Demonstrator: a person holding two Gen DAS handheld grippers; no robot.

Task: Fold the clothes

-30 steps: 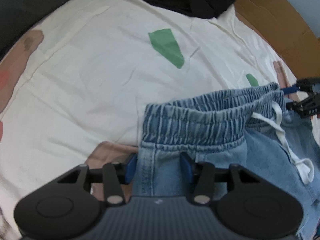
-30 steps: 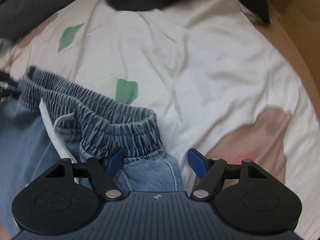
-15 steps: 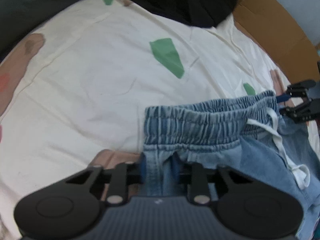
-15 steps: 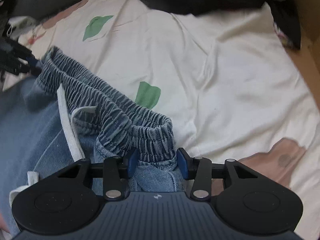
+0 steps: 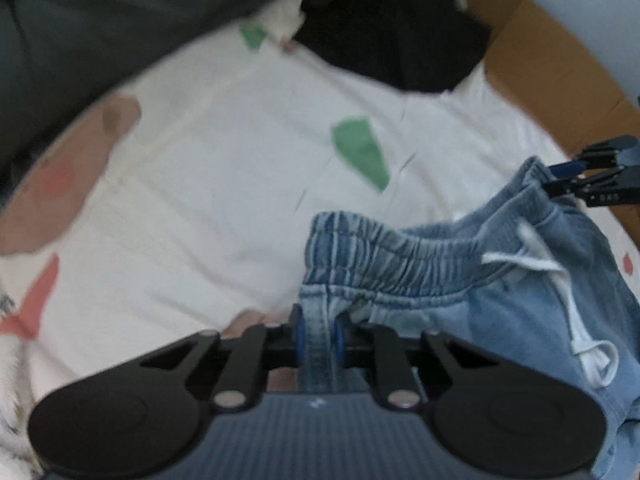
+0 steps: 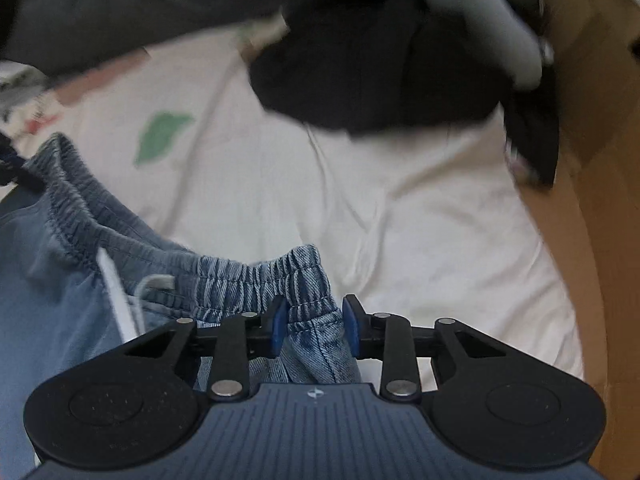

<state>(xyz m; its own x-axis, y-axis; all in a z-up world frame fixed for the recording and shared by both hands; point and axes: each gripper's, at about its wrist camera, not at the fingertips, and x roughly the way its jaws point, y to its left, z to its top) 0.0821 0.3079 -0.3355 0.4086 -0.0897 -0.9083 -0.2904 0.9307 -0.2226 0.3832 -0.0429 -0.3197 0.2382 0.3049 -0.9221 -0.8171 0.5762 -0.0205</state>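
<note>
Cream bedsheet (image 5: 224,184) with green and pink patches spreads beneath blue denim shorts (image 5: 532,312), their elastic waistband strung sideways between both grippers. Left gripper (image 5: 319,340) pinches one waistband corner, its jaws opening slightly; right gripper (image 6: 313,326) clamps the other bunched corner. No writing is legible.

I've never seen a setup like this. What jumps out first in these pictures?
The blue denim shorts, pinched at each end of the elastic waistband: the left gripper clamps one end, though its jaws are easing open, and the right gripper the other. They hang over a white sheet with green patches, a black garment behind.
</note>
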